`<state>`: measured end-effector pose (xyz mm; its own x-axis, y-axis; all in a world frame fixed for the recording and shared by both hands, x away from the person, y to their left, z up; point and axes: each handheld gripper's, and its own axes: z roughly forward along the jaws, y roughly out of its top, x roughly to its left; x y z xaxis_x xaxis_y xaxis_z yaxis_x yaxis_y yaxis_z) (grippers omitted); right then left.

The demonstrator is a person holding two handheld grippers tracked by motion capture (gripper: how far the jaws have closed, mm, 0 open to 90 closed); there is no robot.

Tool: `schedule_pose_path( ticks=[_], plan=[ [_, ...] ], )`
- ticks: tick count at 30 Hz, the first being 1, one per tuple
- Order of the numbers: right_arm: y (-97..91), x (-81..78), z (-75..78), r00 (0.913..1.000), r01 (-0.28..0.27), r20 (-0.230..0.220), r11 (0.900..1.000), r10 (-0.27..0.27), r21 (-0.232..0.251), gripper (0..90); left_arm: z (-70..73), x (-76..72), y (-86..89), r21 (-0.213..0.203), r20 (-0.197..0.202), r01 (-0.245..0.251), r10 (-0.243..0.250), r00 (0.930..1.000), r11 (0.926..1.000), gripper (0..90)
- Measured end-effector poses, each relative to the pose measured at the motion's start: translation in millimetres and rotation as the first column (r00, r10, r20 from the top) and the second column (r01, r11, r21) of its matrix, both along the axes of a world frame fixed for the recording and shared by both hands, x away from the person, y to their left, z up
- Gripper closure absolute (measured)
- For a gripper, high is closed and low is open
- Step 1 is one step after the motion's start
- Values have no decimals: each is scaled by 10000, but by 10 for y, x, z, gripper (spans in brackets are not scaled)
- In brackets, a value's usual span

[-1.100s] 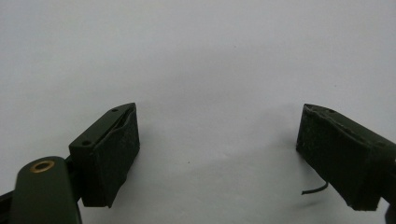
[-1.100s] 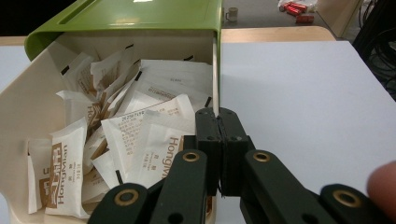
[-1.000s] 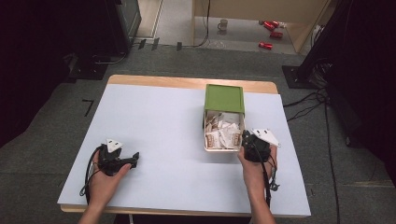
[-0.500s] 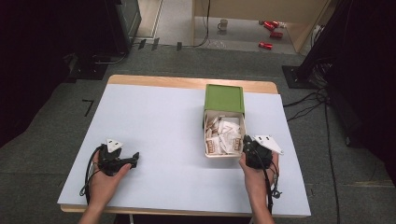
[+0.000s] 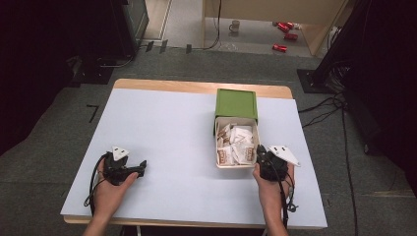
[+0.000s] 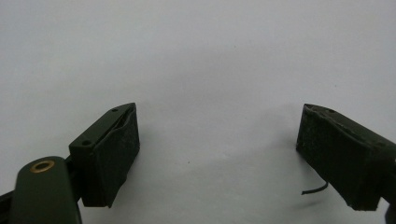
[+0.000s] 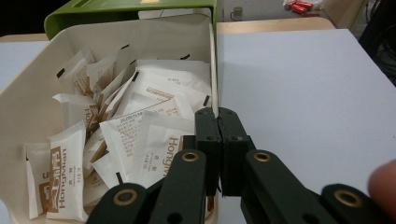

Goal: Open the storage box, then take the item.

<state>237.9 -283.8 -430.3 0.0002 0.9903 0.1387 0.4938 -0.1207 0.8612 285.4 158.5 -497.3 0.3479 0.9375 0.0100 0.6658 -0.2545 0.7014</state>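
high view puts my right gripper (image 5: 259, 153) at the lower right corner of the cream plastic drawer box (image 5: 219, 164), right of centre. since a second ago it has slid a little down the frame along that box's near wall, jaws clenched together with no sachet visible between them, so i judge nothing is picked yet. my left gripper (image 5: 140, 168) rests at lower left, jaws spread wide and empty. one box, one green cover (image 5: 236, 103), roughly a dozen white paper sachets (image 7: 154, 144), two grippers.
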Motion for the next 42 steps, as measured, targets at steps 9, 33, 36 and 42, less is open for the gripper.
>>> schedule_pose_path(
  ticks=[9, 33, 36, 42],
  plan=[
    [13, 26, 131, 9979, -438, 475, 9990, 432, 129, 563, 1, 3, 1, -3, -13, 3, -3, 10000, 10000, 137],
    [332, 84, 318, 9842, -1589, 829, 9869, 1563, 262, 537, -1, 2, 0, -22, 4, -6, 6, 10000, 10000, 137],
    [378, 112, 283, 9832, -1704, 706, 9850, 1681, 278, 548, 0, 1, 2, -7, -4, 9, -9, 10000, 10000, 137],
    [448, 151, 185, 9816, -1877, 386, 9821, 1871, 146, 571, 0, 2, 2, -12, -9, 9, -9, 10000, 10000, 137]
  ],
)
